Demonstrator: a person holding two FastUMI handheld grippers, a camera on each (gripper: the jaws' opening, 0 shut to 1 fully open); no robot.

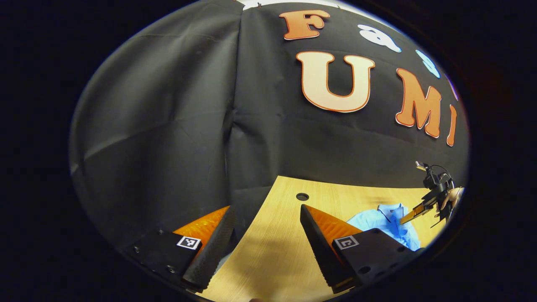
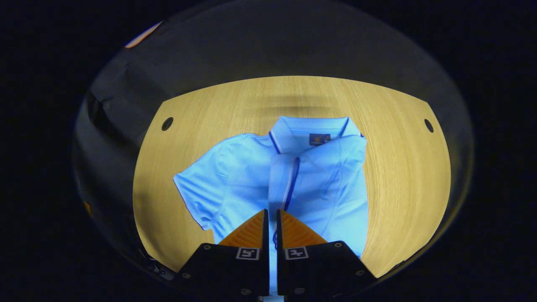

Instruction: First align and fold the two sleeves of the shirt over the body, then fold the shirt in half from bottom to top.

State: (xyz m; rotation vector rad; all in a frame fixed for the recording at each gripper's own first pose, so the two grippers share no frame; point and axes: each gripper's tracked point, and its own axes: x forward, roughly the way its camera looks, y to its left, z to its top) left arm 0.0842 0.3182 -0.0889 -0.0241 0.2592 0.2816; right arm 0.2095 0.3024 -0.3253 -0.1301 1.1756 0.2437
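A light blue polo shirt (image 2: pixel 247 172) lies face up on the wooden table (image 2: pixel 402 167), collar (image 2: pixel 293 130) toward the far edge. One sleeve (image 2: pixel 197 188) is spread out flat to the left. On the right, the shirt's side (image 2: pixel 348 167) is folded in over the body. My right gripper (image 2: pixel 272 212) hovers over the lower placket with its fingers almost together; a sliver of blue shows in the slit, and I cannot tell if cloth is pinched. My left gripper (image 1: pixel 266 207) is open over the table's left corner, well away from the shirt (image 1: pixel 386 222). The right gripper (image 1: pixel 405 220) is seen farther off, a hand holding it.
The black cloth wall (image 1: pixel 168 126) stands close behind the table and wraps around its left side. Round holes sit in the tabletop's far corners (image 2: pixel 167 123) (image 2: pixel 428 125). Bare wood surrounds the shirt on all sides.
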